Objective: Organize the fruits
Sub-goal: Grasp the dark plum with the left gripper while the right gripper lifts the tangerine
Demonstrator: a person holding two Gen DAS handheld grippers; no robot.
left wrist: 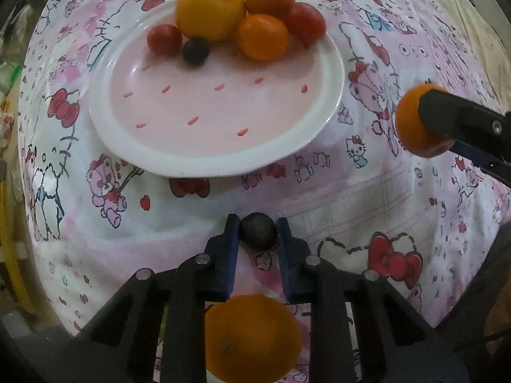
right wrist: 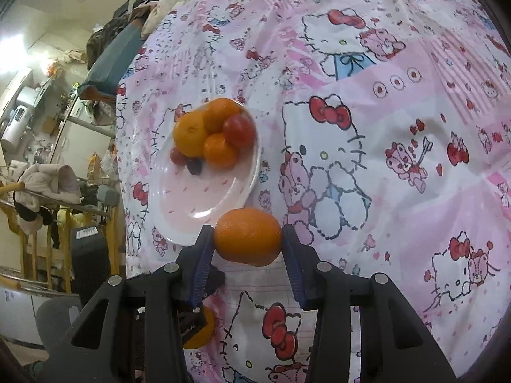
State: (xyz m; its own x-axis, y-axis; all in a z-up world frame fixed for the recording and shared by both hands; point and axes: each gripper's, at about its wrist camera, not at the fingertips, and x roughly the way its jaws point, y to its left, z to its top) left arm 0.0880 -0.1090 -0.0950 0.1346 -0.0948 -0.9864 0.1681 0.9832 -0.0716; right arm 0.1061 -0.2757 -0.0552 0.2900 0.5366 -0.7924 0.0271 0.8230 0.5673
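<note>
A pink plate with a white rim [left wrist: 134, 156] lies on the Hello Kitty cloth and holds a large yellow-orange fruit [left wrist: 210, 9], two small oranges [left wrist: 263, 36], two red tomatoes [left wrist: 164, 39] and a dark grape [left wrist: 195, 51] at its far side. My left gripper [left wrist: 258, 229] is shut on a dark grape [left wrist: 258, 231], in front of the plate. An orange [left wrist: 252, 338] lies under the left gripper. My right gripper [right wrist: 247, 236] is shut on a small orange [right wrist: 247, 236], right of the plate [right wrist: 179, 236]; it also shows in the left wrist view [left wrist: 412, 118].
The patterned pink cloth [right wrist: 383, 159] covers the whole surface. Beyond its left edge in the right wrist view are a chair with clothes [right wrist: 48, 185], yellow wooden frames and cluttered shelves. A pile of clothes [right wrist: 134, 19] sits at the far end.
</note>
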